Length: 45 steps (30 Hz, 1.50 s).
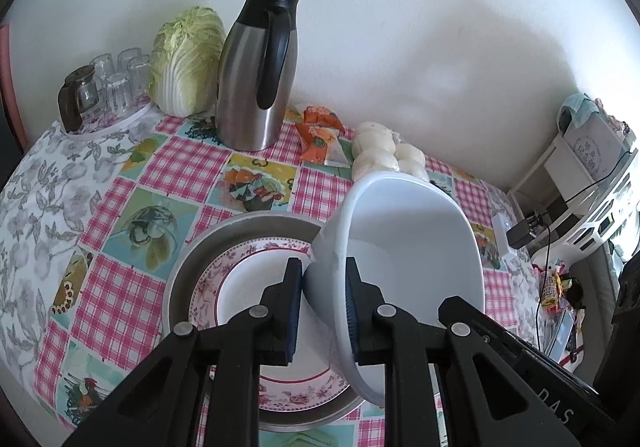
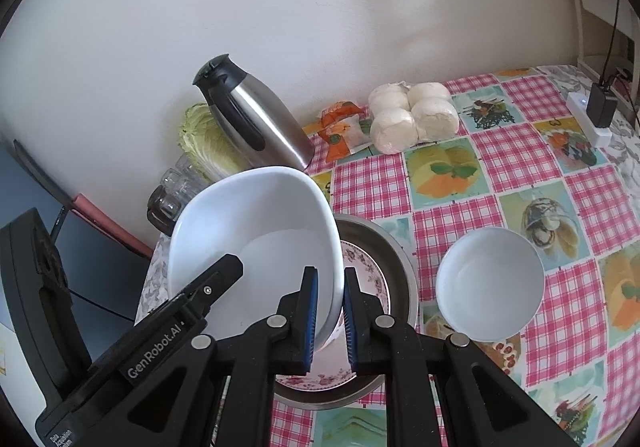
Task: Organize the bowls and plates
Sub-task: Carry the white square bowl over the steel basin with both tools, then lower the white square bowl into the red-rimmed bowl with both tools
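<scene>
Both grippers pinched the same large white bowl (image 1: 404, 247): my left gripper (image 1: 323, 311) was clamped on its left rim and my right gripper (image 2: 330, 321) on its right rim, holding it tilted above the table (image 2: 520, 167). Beneath it a floral plate (image 1: 240, 271) lay inside a metal pan (image 1: 180, 279) near the table's front edge, with a small white bowl (image 2: 490, 283) just to the pan's right. Along the table's back edge by the wall I saw a steel thermos (image 1: 256, 87), a cabbage (image 1: 188, 59), upturned glasses (image 1: 116, 83), orange packets (image 1: 320, 135) and bagged buns (image 2: 412, 115).
</scene>
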{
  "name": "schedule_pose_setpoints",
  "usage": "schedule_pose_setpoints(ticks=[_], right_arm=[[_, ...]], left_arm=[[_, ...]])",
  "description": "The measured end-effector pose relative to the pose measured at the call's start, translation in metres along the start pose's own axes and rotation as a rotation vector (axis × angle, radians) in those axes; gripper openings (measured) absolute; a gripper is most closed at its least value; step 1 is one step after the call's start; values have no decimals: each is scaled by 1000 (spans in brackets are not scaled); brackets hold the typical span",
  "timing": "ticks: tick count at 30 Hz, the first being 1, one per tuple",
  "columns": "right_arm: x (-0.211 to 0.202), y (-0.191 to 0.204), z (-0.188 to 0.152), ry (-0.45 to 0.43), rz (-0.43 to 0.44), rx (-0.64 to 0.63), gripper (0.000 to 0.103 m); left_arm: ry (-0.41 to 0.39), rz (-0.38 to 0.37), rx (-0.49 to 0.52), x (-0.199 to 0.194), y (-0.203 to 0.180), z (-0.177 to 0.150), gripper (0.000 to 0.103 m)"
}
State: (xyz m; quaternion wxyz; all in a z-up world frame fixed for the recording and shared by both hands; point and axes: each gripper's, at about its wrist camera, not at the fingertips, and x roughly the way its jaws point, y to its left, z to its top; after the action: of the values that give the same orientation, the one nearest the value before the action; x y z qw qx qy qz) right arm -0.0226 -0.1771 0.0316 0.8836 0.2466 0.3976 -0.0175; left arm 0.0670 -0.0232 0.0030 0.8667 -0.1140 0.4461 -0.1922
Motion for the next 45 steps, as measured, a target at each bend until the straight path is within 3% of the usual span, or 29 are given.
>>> schedule_pose_setpoints(ticks=[9, 27, 38, 45], right_arm=[[24, -3, -6, 59, -28, 5, 15], [52, 16, -16, 120, -45, -24, 15], [59, 16, -18, 139, -57, -30, 15], [62, 16, -20, 149, -53, -29, 15]], left_arm=[[80, 18, -28, 24, 12, -4, 20], [131, 27, -81, 34, 39, -2, 20], [176, 50, -51, 43, 37, -4, 29], [194, 62, -45, 46, 37, -5, 29]])
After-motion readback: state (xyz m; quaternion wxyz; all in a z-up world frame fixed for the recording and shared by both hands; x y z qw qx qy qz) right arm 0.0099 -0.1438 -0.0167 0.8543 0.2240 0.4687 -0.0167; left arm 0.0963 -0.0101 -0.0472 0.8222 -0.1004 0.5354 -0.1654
